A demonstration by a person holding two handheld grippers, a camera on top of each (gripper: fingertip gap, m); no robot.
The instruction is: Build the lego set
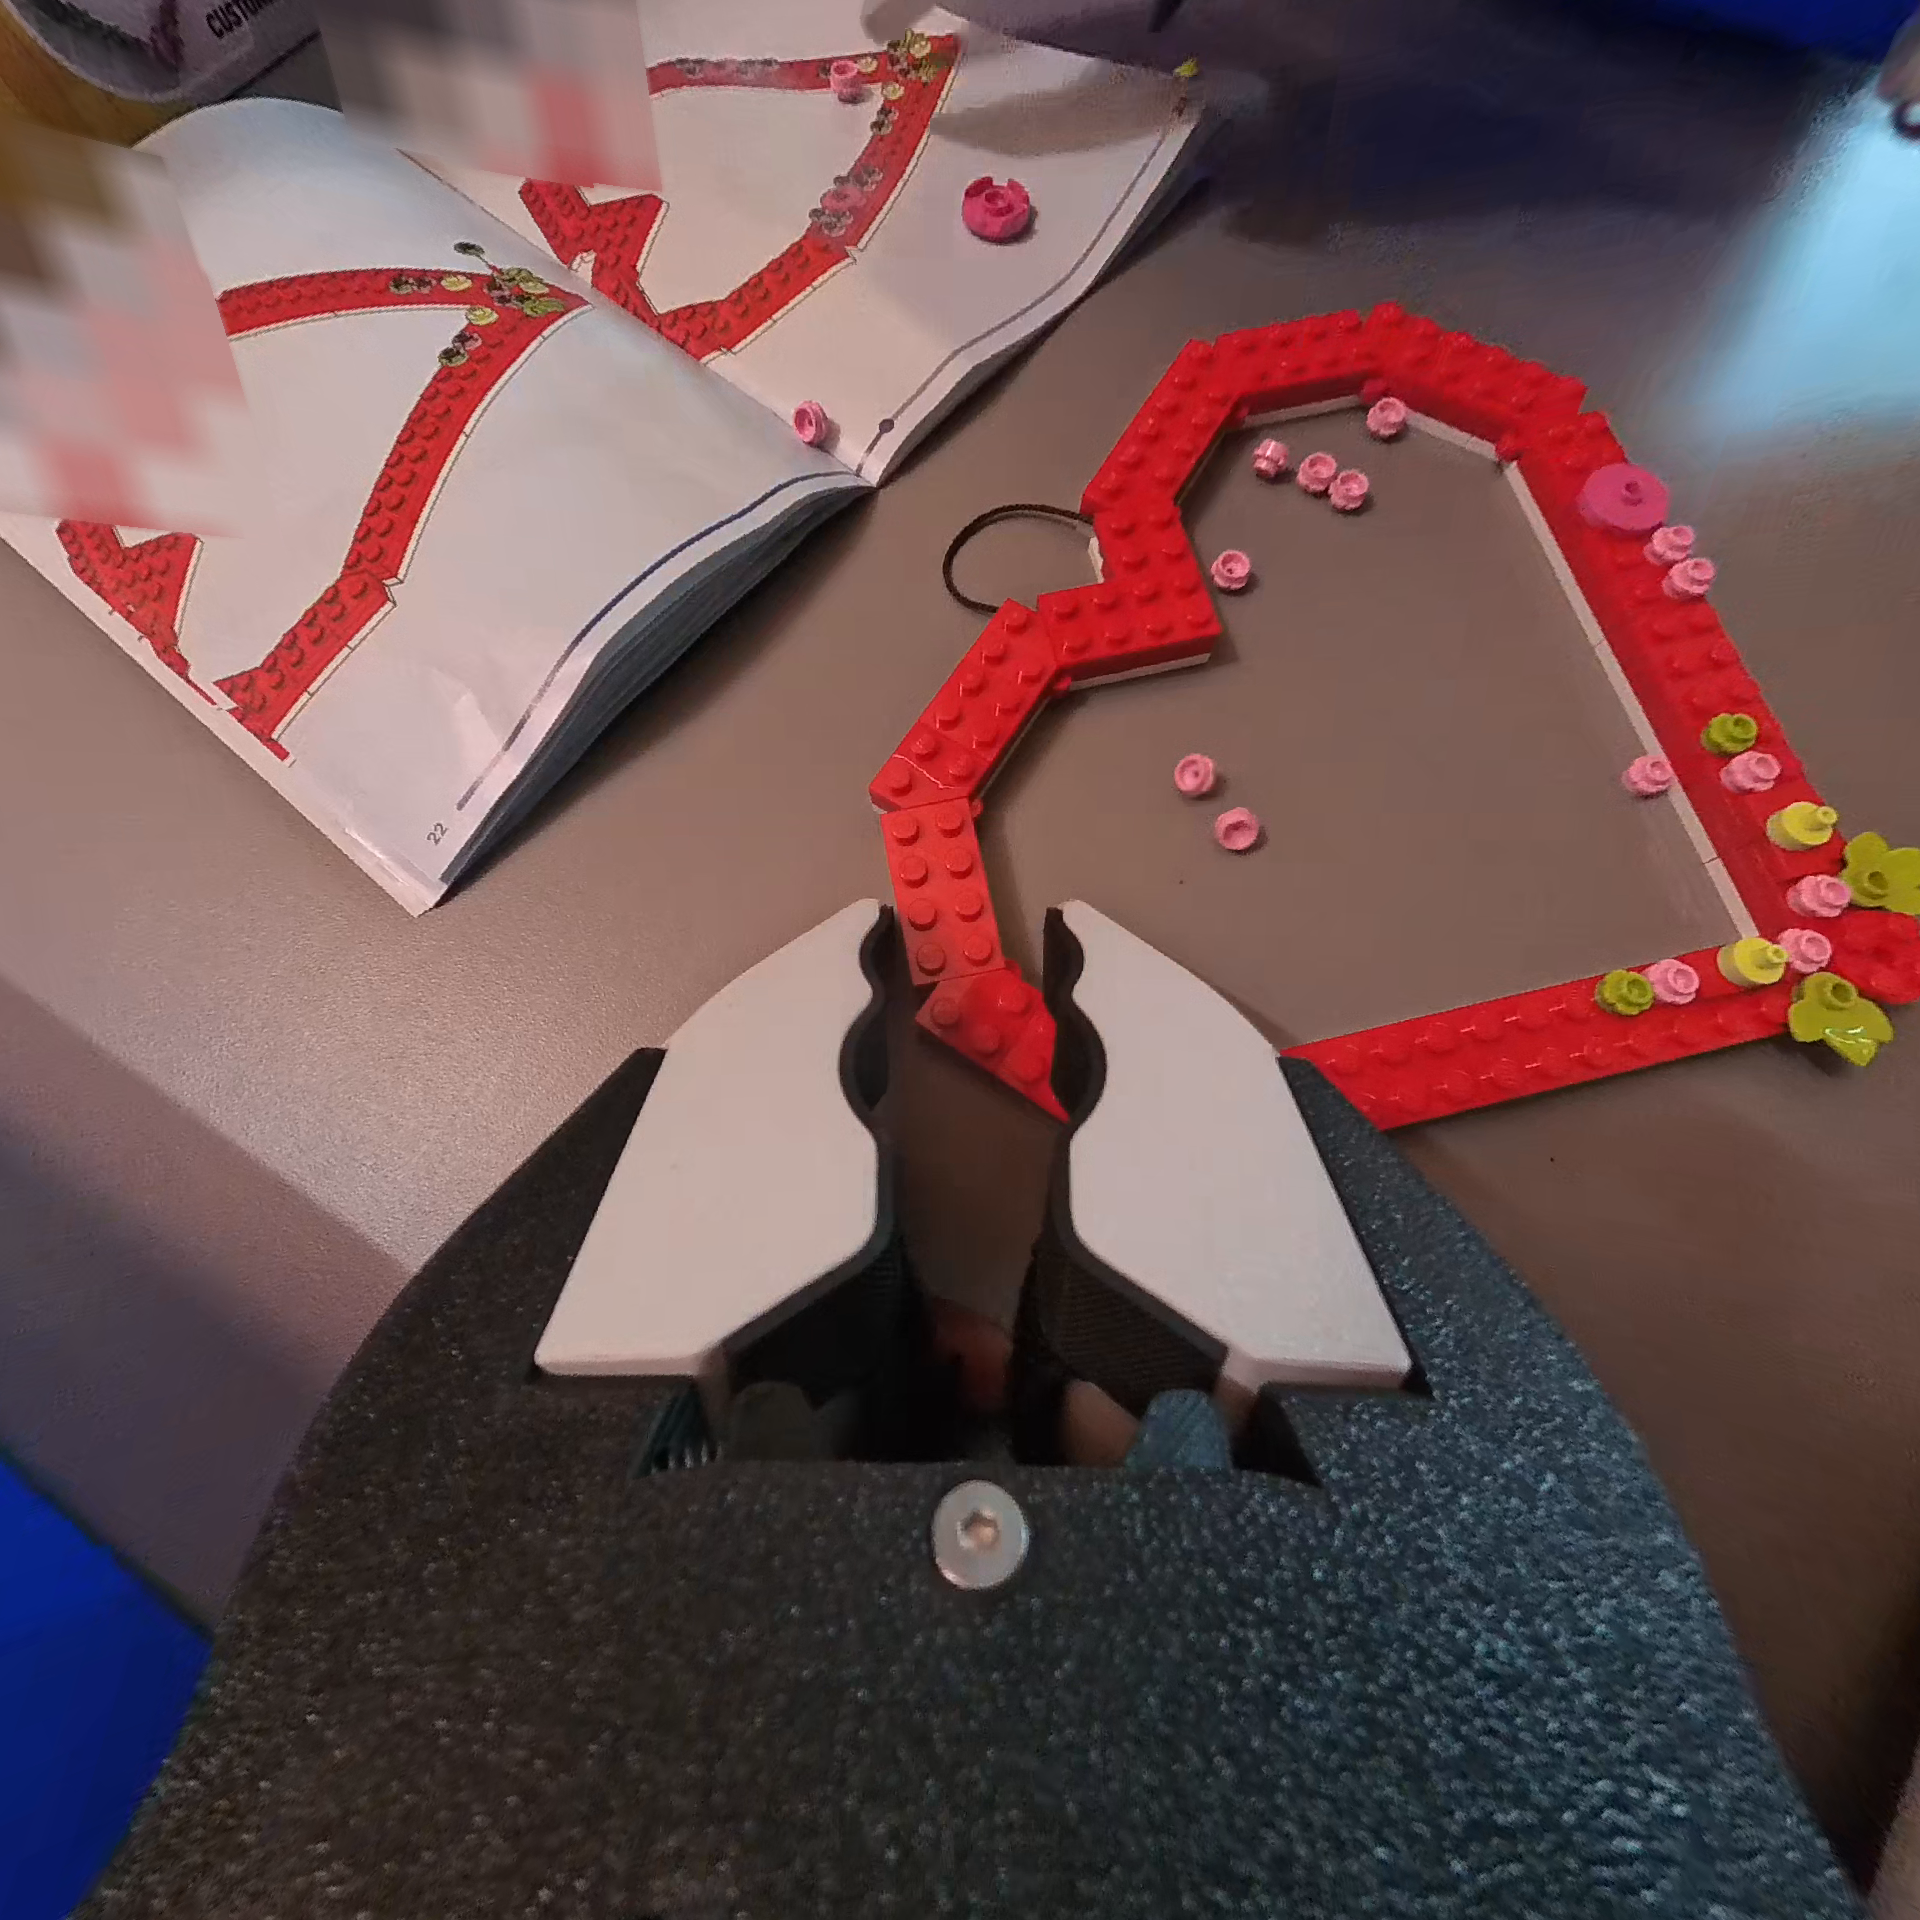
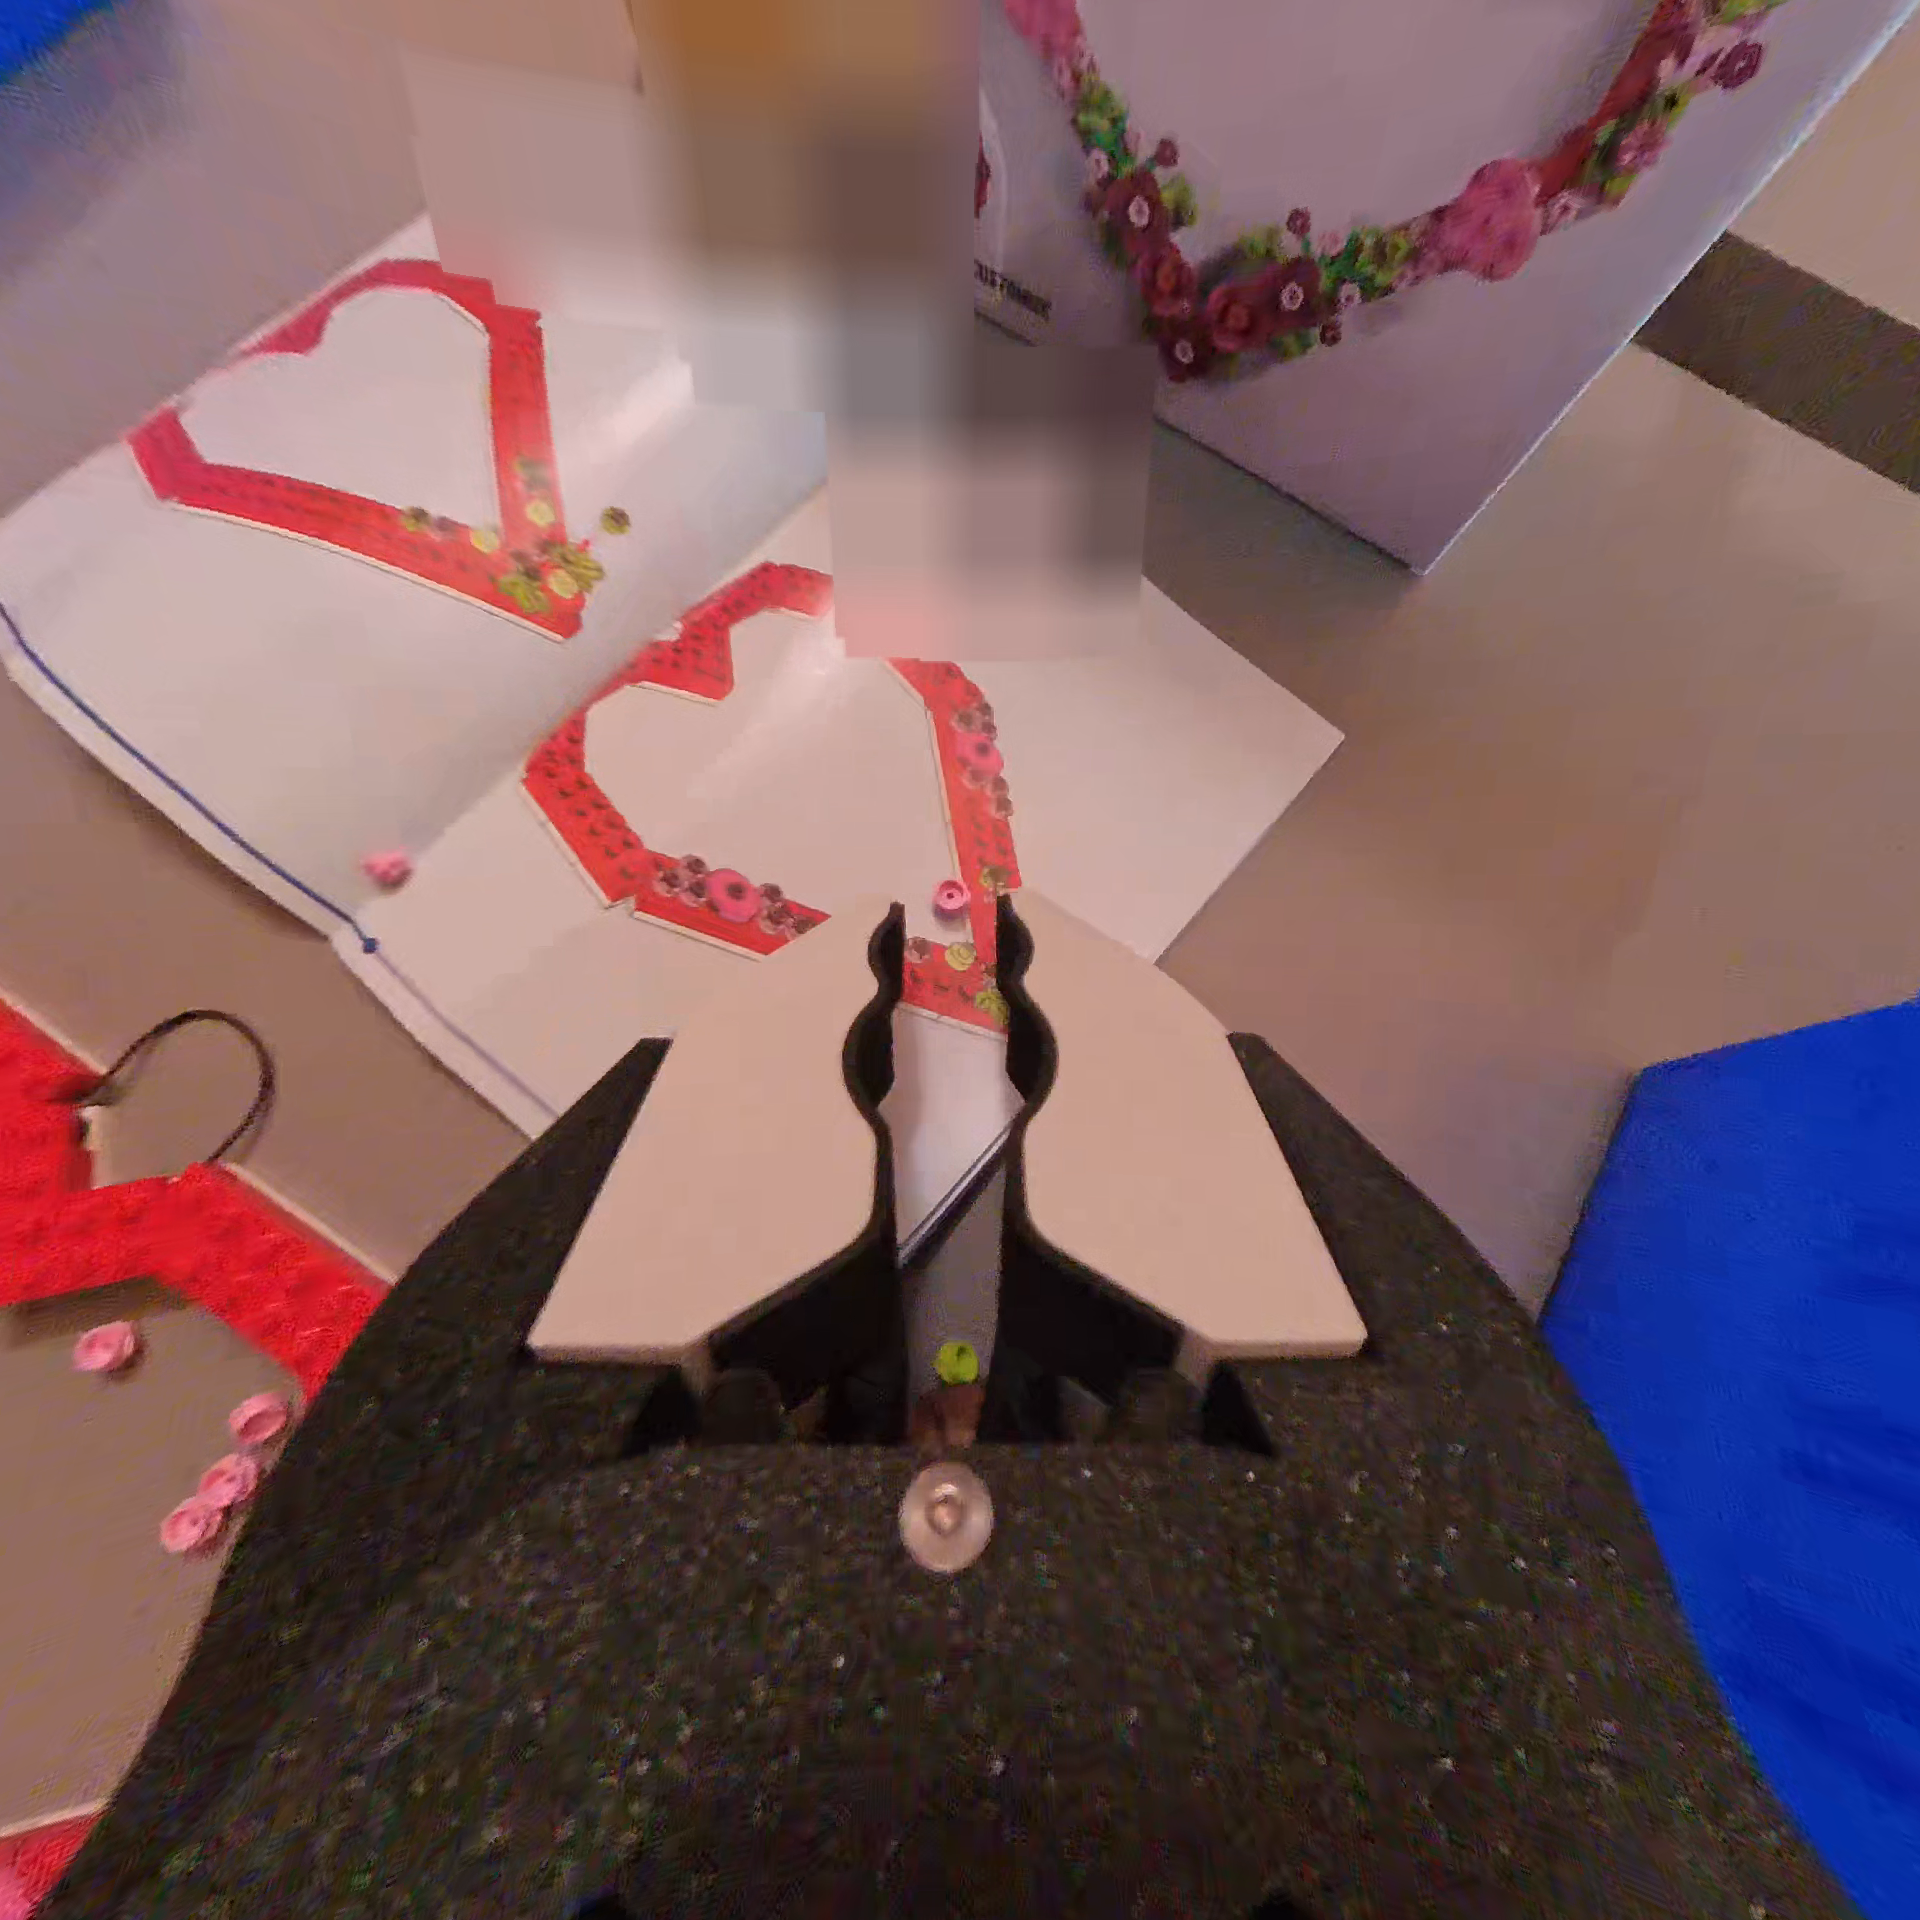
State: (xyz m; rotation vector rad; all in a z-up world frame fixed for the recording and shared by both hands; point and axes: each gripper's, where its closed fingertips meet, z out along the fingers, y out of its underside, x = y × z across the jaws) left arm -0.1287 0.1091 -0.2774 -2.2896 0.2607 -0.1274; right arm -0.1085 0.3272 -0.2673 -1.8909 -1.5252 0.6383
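A red brick heart frame [image 1: 1143,582] lies flat on the grey table, with pink and lime flower pieces [image 1: 1803,894] studded along its right side and tip. Loose pink studs [image 1: 1317,473] lie inside it. My left gripper [image 1: 971,920] is closed on the frame's lower left arm. My right gripper [image 2: 945,909] hovers low over the open instruction booklet [image 2: 1143,748], jaws narrowly apart. A small pink stud [image 2: 951,896] lies on the page between its tips, untouched. The frame's edge [image 2: 156,1236] shows at the left of the right wrist view.
The booklet [image 1: 644,520] lies left of the frame, with a magenta round piece [image 1: 995,208] and a pink stud [image 1: 812,421] on it. A black cord loop [image 1: 997,551] hangs off the frame. The white set box [image 2: 1455,312] stands behind. Something blue [image 2: 1766,1351] lies to the right. My hands' fingertips stand some 20 cm from each other. The right tips stand about 5 cm off the magenta round piece [image 1: 995,208].
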